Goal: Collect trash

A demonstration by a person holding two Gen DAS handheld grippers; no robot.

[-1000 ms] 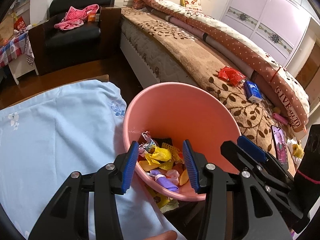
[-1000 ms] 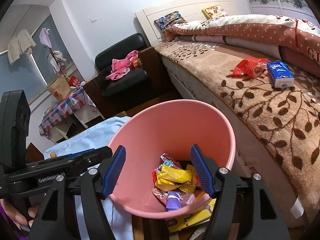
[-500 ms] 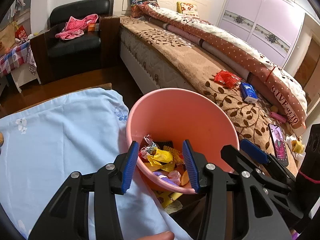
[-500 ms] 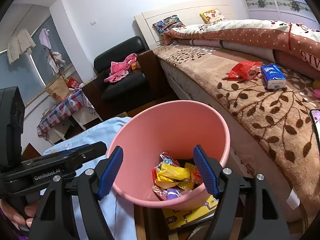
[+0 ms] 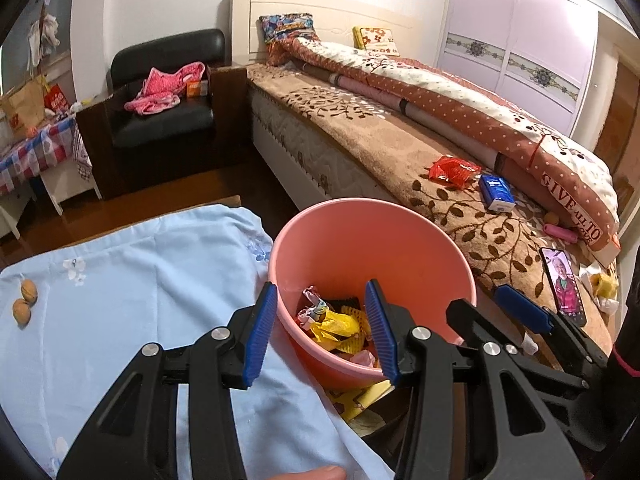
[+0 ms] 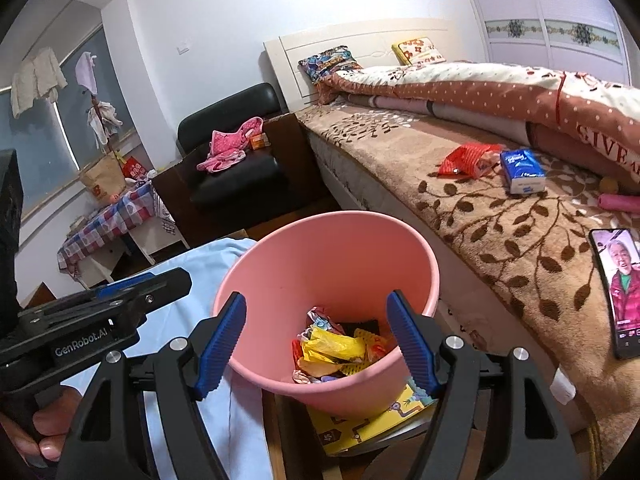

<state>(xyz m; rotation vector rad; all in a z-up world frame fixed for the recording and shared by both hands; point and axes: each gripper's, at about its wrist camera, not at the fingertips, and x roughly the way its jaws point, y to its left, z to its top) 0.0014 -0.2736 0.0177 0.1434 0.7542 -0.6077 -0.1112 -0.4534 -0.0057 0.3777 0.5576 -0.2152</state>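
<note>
Both the left claw (image 5: 320,330) and the right claw (image 6: 316,346) hang with jaws apart and empty, and over the last second both have drawn back and up from the pink bin (image 5: 400,240), so the drop looks finished. The wrappers (image 6: 332,344) lie at the bin's bottom. The bin's near rim sits just beside the blue-clothed surface (image 5: 132,280); two walnuts (image 5: 25,300) wait well to the left, with open cloth between.

Yellow booklet (image 6: 362,420) below jaws mostly hidden under pink bin (image 6: 280,264); phone (image 6: 618,292) right of jaws cut by frame edge.
</note>
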